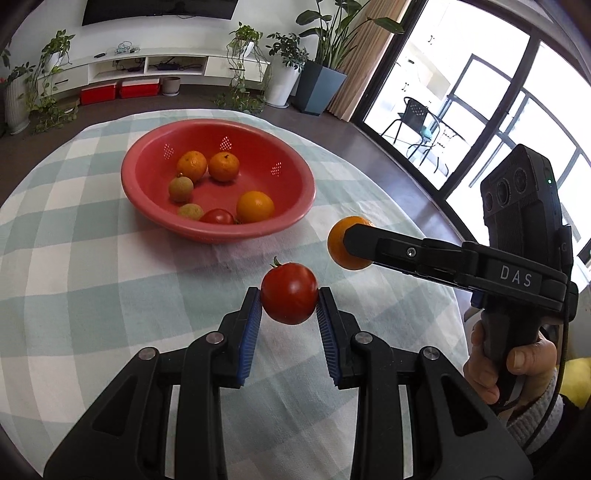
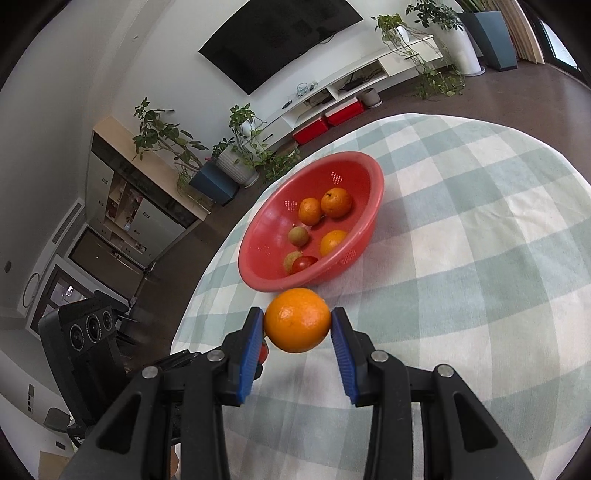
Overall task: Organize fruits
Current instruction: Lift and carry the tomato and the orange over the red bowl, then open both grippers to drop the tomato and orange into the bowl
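Left claw (image 1: 289, 303) clamps a glossy red tomato (image 1: 289, 298); right claw (image 2: 297, 326) pinches a dimpled orange (image 2: 297, 320).

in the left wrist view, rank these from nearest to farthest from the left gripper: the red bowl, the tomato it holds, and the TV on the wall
1. Tomato: clamped in the left gripper.
2. Red bowl: ahead on the checked tablecloth, slightly left.
3. TV: on the far wall, top of the view.

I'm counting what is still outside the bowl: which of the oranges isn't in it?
The orange gripped in the right tool, held above the tablecloth short of the red bowl. The other three oranges lie inside the bowl.
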Available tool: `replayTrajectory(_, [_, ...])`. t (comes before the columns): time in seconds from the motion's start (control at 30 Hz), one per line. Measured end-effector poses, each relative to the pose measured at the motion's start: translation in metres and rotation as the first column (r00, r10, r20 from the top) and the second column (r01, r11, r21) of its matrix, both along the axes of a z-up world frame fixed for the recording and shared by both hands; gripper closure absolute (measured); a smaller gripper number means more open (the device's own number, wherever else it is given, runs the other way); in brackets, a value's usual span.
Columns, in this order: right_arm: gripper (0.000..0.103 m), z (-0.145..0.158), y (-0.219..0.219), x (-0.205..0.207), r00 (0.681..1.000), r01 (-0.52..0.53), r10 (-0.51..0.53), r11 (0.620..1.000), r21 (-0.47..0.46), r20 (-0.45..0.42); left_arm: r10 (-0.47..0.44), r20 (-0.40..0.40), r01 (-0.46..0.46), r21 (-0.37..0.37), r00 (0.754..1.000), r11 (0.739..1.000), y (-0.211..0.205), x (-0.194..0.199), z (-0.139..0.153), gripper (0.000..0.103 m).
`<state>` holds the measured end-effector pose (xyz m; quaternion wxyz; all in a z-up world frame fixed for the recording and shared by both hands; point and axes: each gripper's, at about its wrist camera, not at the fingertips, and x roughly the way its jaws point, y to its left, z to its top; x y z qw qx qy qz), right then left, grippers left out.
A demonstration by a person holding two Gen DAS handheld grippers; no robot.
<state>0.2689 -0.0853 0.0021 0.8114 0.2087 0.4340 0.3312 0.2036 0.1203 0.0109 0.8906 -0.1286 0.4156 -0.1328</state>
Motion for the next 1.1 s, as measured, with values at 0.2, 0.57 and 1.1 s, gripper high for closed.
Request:
replayTrajectory(0.2, [0.063,0.008,0.007,0.019,1.000,0.006,-0.006,1.000,-0.003,0.021,0.027,0.019,-0.027,0.005,0.999,1.000,0.012,0.018,0.016,0.074])
replayTrajectory(0.57, [0.063,0.011,0.028,0.057,0.999,0.001,0.002,0.999,-0.051,0.050,0.041,0.014,-0.042,0.030,0.999,0.999,0.018,0.058,0.019,0.074])
replayTrajectory(1.1, [0.061,-0.008,0.044,0.097,0.999,0.027,-0.022,0.993,-0.114,0.045,0.092,-0.017,-0.090,0.074,0.996,0.993,0.021,0.103,0.000,0.074])
